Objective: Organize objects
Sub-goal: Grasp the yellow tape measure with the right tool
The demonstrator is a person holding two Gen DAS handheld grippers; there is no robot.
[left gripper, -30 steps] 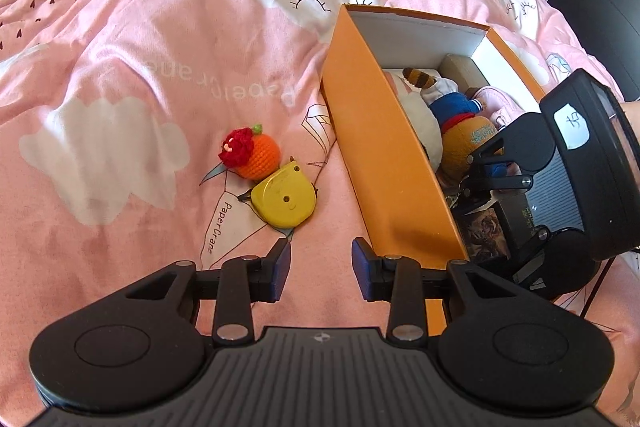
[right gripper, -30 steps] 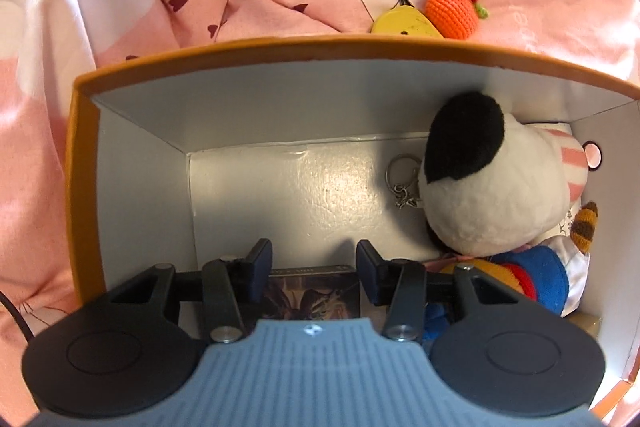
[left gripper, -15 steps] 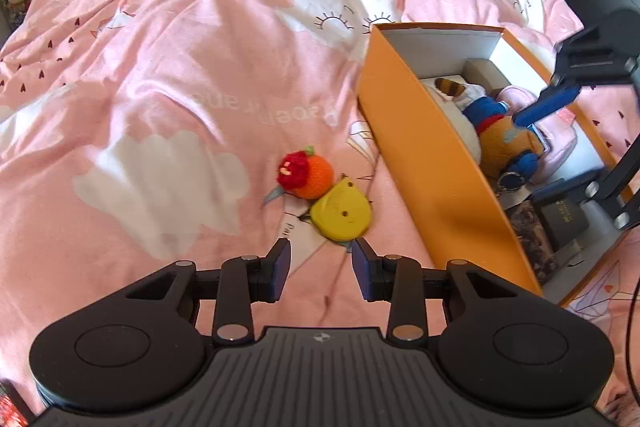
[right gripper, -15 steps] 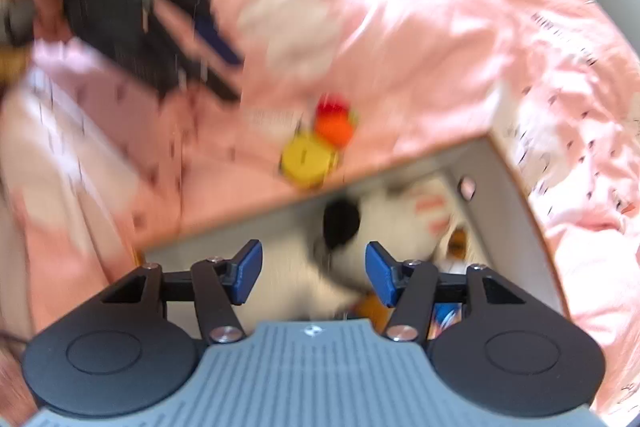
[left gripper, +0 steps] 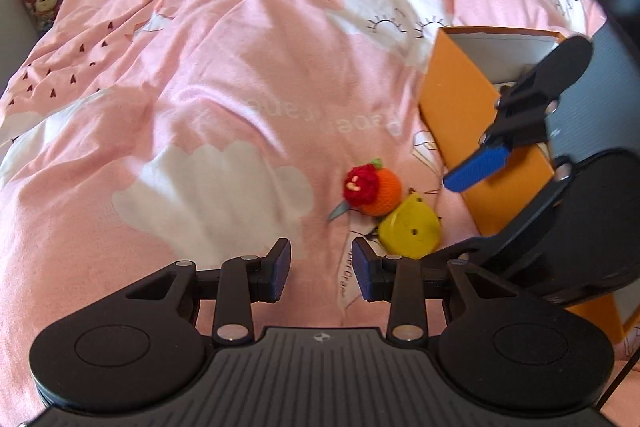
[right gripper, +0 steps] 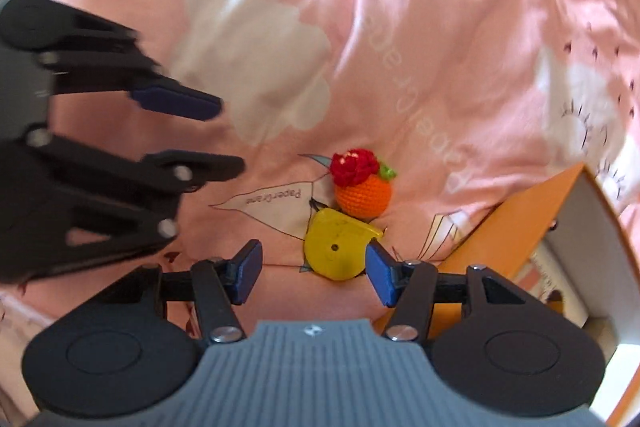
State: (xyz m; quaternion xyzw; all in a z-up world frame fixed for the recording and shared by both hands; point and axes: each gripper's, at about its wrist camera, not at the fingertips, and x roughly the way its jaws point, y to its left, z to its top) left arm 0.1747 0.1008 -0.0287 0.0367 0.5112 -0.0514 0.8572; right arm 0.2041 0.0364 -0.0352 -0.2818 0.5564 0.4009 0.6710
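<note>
On the pink cloud-printed bed cover (left gripper: 224,75) two loose things lie touching each other: a flat yellow plastic disc-shaped case (right gripper: 338,249) and a round orange crocheted ball with a red knitted flower on top (right gripper: 360,187). Just to their right stands the open orange cardboard box (left gripper: 460,99), white inside; only slivers of its contents show in the right wrist view, too little to name.

The right hand-held gripper (right gripper: 313,271) has its jaws spread wide and holds nothing. The yellow case lies at about 12 o'clock from it, just ahead of the fingertips and a little toward the right finger, whose pad overlaps the case's edge in the picture; whether they touch I cannot tell. The orange ball sits just beyond the case, on the same line at about 12 to 1 o'clock.

The left hand-held gripper (left gripper: 322,275) is also spread, more narrowly, and empty. From it the case lies at roughly 1 o'clock and the ball at about 12 to 1, both farther ahead than they are from the right one.

The right gripper looks the nearer and better lined up, so it is probably the one to take the case. The case is nearly round with one pointed corner toward the box, so its long axis runs roughly across the jaws; a small shift to the right would centre it. Being flat and low on soft bedding, it may need the fingers pressed down into the cover to catch its rim.
</note>
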